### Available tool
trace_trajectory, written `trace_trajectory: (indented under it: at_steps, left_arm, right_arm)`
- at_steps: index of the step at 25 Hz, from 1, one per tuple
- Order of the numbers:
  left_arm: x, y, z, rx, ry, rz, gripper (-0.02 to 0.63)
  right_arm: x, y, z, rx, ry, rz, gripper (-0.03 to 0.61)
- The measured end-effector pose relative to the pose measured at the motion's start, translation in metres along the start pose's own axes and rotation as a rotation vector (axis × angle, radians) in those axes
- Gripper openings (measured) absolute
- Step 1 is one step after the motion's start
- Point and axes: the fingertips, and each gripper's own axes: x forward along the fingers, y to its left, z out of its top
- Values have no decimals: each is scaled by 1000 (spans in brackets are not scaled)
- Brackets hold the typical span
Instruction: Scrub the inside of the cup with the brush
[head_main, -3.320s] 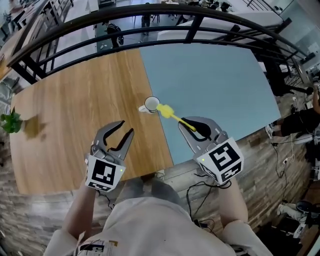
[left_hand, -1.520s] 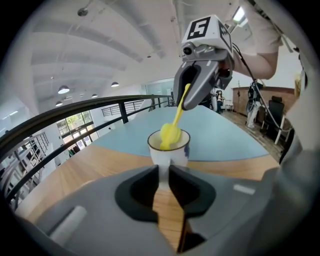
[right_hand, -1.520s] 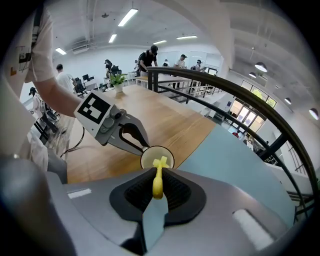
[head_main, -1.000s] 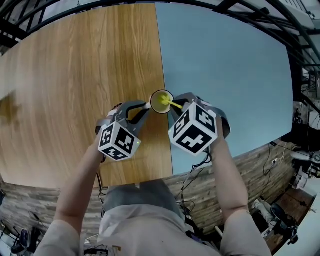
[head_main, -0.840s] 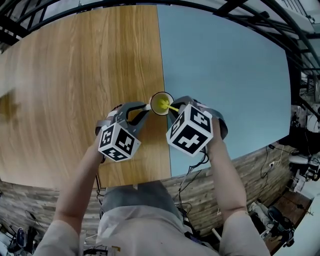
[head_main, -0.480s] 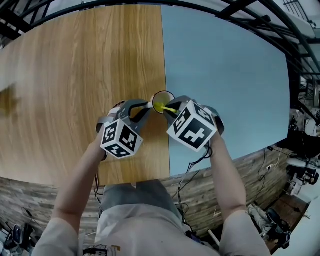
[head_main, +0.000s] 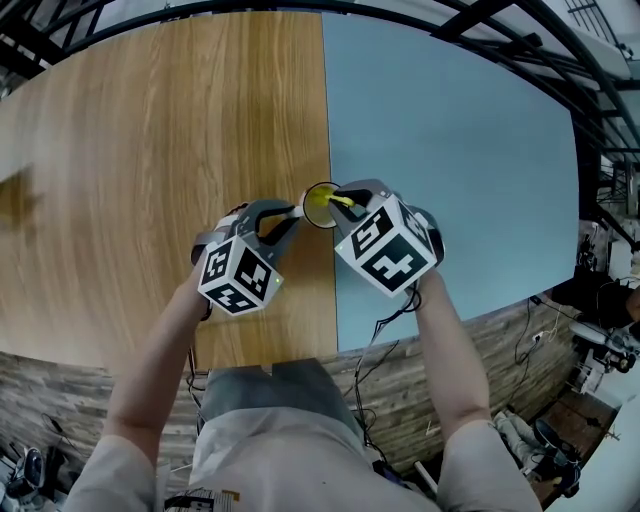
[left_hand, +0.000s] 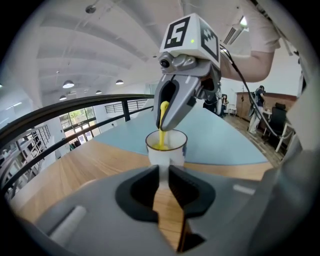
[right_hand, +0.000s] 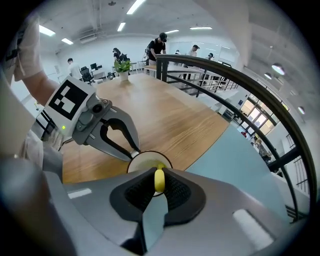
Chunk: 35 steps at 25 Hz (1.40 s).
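The cup (head_main: 308, 197) is stood upright on the wooden half of the tabletop (head_main: 150, 140), just beside the seam with the light blue half. The handle (left_hand: 163, 173) of the cup, a thin white strip, is turned toward the left gripper (head_main: 296, 211) and is clamped between its jaws. The narrow gap between the jaws is filled by the handle in the left gripper view. The yellow brush (head_main: 341, 201) is held by the right gripper (head_main: 347, 195), which is poised over the cup from the blue side. Its jaws are closed on the stem just above the rim. The stem is slanted down into the cup, and the brush head is sunk inside it, against the inner wall.
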Motion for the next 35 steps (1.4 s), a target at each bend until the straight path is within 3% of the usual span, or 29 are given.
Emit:
trace_trajectory:
  at_steps: [6, 11, 16, 22, 29, 35]
  left_arm:
    - [1, 1, 1, -12, 21, 4, 55]
    - [2, 0, 3, -13, 38, 17, 55]
    - [1, -2, 5, 5, 49, 7, 55]
    - [-1, 0, 1, 32, 47, -19, 54]
    - [0, -3, 1, 18, 57, -38, 55]
    - [-1, -3, 1, -21, 50, -22, 55]
  right_arm:
    - [-9, 3, -23, -47, 99, 2, 32]
    - [-15, 18, -29, -49, 134, 82, 32]
    - [-13, 32, -16, -101, 87, 129, 32]
    - [-7, 32, 9, -108, -70, 176, 32]
    - [-16, 7, 14, -80, -139, 13, 32]
    - [-26, 3, -15, -62, -15, -63, 32]
